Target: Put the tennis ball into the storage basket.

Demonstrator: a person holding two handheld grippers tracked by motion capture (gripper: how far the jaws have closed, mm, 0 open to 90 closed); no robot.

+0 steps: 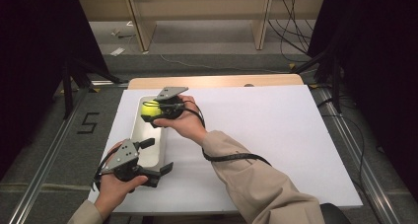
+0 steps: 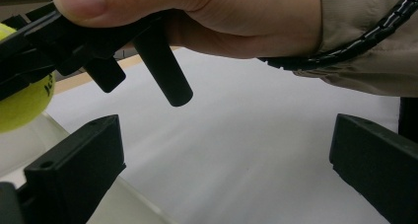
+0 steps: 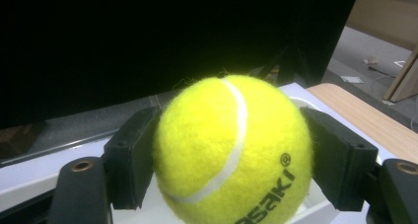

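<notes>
Right tool [image 1: 154, 110] clamped on fuzzy yellow tennis ball [image 1: 148, 108], above long white plastic tray [image 1: 139, 130]. Left tool [image 1: 156, 157] gaping wide, empty, near tray's end.

1. The tennis ball [image 3: 234, 152] runs off the bottom edge of the right gripper view; its black lettering is cut short there.
2. At the left edge of the left gripper view, the ball [image 2: 19, 103] is partly covered by the right gripper's [image 2: 59, 41] black body.
3. In the high view, the right gripper [image 1: 154, 111] hides part of the ball [image 1: 148, 108].
4. The white tray [image 1: 148, 135] is partly hidden at lower left centre of the high view, behind the left gripper [image 1: 158, 157].
</notes>
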